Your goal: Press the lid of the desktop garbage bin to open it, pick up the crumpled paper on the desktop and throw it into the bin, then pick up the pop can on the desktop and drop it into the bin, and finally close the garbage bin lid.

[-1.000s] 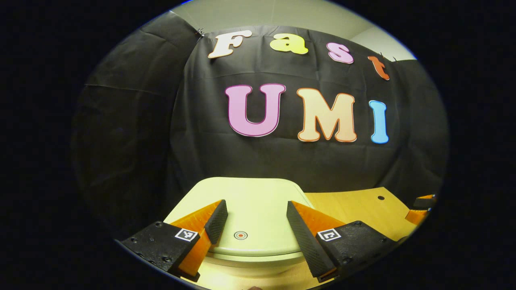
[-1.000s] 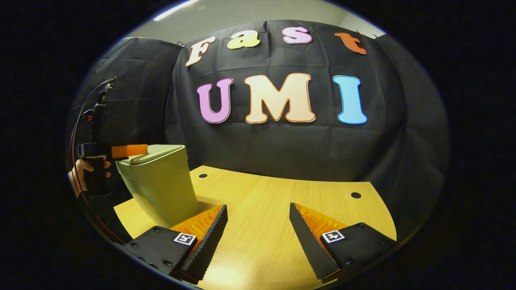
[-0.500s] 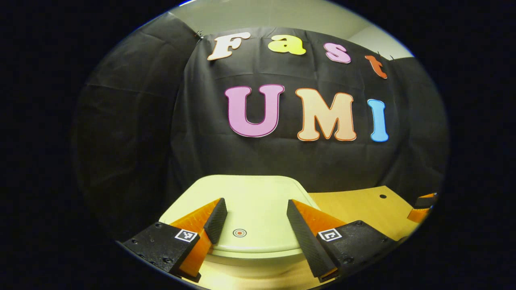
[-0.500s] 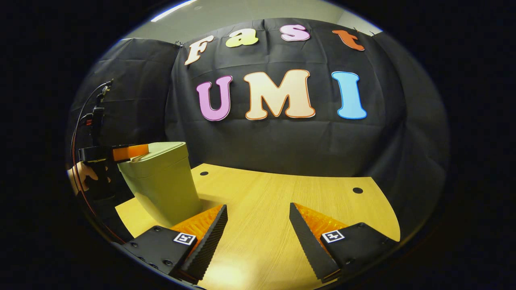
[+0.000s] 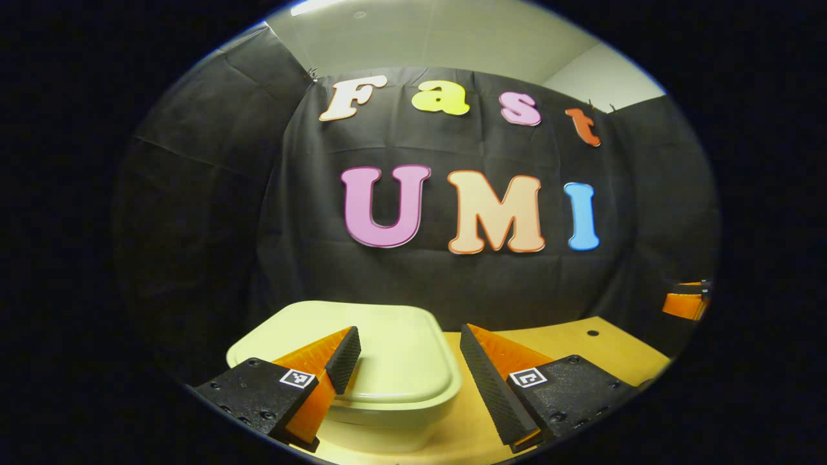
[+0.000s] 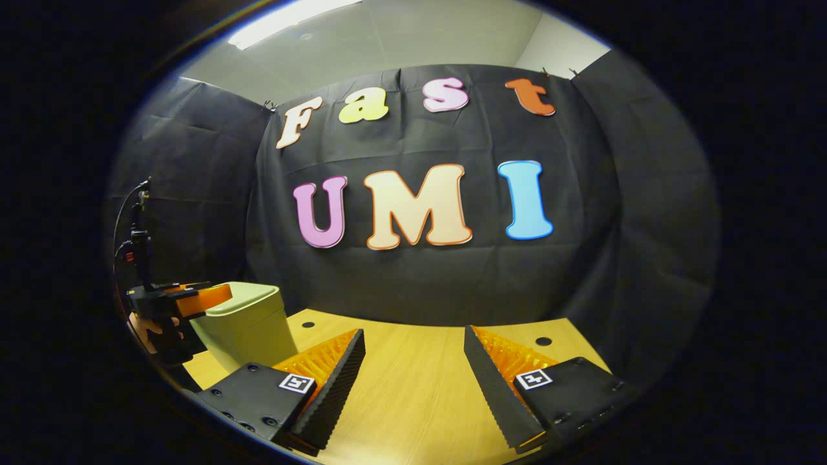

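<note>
Two grippers were spread, and neither pinched anything. In the left gripper view our left gripper [image 5: 407, 361] sat at the bottom centre, its jaws apart above the bin [image 5: 387, 426]. Its left finger [image 5: 345, 352] overlapped the lid [image 5: 387, 349]; we could not tell whether it touched. The lid lay flat and shut on the bin, low and left of centre in that frame.

In the right gripper view our right gripper [image 6: 413, 374] occupied the bottom centre, its jaws wide over bare desk [image 6: 413, 400]. The bin stood at the lower left of that frame, with the left gripper at its lid and a hand [image 6: 152, 326] holding that gripper at the far left edge.

We saw no paper or can on the desk; with the lid down, we judged the task to be at or near its end.

As to handling, we judged the bin to be rigid, smooth plastic, light enough to slide or tip on the slick desk under a sideways push. Any press on the lid was therefore best directed straight down near the front edge, with a fingertip rather than a pinch. The rounded, glossy lid offered little purchase for the jaws, so we would not have tried to grasp its rim.
</note>
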{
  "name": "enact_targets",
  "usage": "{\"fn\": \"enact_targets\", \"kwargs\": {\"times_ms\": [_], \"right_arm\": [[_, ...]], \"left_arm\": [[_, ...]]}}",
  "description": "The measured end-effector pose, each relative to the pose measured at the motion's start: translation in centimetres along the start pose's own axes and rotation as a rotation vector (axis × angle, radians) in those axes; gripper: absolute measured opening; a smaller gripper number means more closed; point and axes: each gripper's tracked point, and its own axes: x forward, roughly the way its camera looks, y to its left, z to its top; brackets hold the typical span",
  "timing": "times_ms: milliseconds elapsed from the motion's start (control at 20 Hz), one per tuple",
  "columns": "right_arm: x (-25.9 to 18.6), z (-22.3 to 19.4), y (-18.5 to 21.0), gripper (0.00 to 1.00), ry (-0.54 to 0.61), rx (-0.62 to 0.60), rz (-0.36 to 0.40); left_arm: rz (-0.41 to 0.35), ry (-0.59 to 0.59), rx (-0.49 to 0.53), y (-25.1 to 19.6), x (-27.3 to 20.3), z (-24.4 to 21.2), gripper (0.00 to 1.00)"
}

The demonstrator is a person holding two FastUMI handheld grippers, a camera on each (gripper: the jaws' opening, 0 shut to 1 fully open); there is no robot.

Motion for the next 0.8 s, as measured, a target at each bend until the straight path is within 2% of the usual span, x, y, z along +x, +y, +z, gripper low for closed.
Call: {"fn": "enact_targets", "kwargs": {"times_ms": [150, 450, 650, 800], "right_arm": [[-1.0, 1.7, -1.8, 0.97, -0.042, 0.029, -0.039], [-2.4, 3.1, -4.3, 0.97, -0.085, 0.024, -0.096], [-2.9, 3.4, -5.0, 0.94, -0.097, 0.008, -0.111], [-3.0, 3.6, -4.9, 0.96, -0.105, 0.023, -0.111]], "left_arm": [[-0.05, -0.041, 0.031, -3.3, -0.3, 1.3, 0.93], [-0.179, -0.086, 0.006, -10.3, -1.3, 2.8, 0.93], [-0.234, -0.076, -0.014, -13.0, -1.6, 2.7, 0.93], [-0.246, -0.071, -0.017, -13.7, -1.8, 2.7, 0.92]]}}
